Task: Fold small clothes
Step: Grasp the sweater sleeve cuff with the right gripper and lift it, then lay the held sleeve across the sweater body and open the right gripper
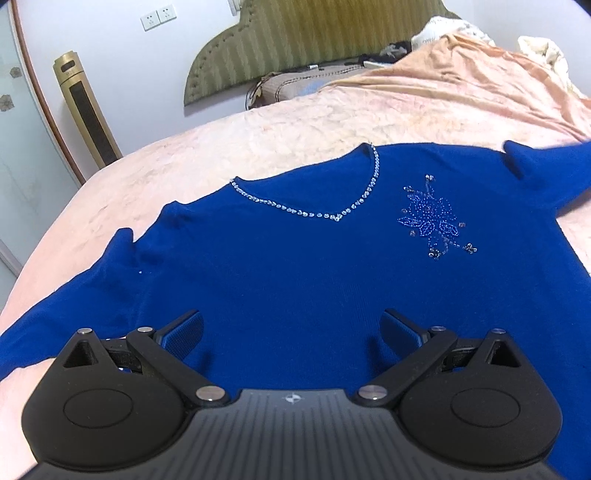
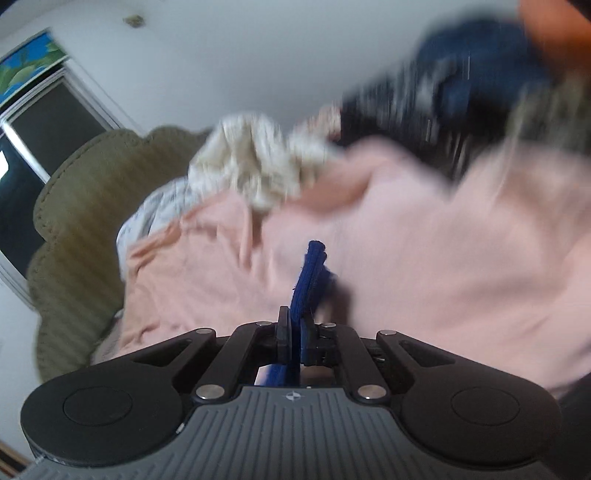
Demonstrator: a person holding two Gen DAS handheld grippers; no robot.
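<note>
Sweater (image 1: 295,266) flat on bed (image 1: 295,122); my left jaws (image 1: 291,332) released, right jaws (image 2: 295,332) clenched on its blue edge at 12 o'clock

A pink bedspread (image 1: 295,122) covers the bed, with a striped olive headboard (image 1: 295,40) behind it, a gold tower fan (image 1: 86,110) beside it, and wall sockets (image 1: 158,16) above.

A sweater (image 1: 295,266) lies spread flat on a bed (image 1: 258,140), neckline away from the left wrist camera, one sleeve out to each side; the left gripper (image 1: 291,332) hangs over its lower part; behind the bed stands a headboard (image 1: 295,37), a pillow (image 1: 280,90) at its foot; a tower fan (image 1: 86,110) stands left of the bed; crumpled bedding (image 1: 461,33) lies far right; in the right wrist view, the right gripper (image 2: 295,332) has a fold of cloth (image 2: 308,280) between its fingers, above the bed.
</note>
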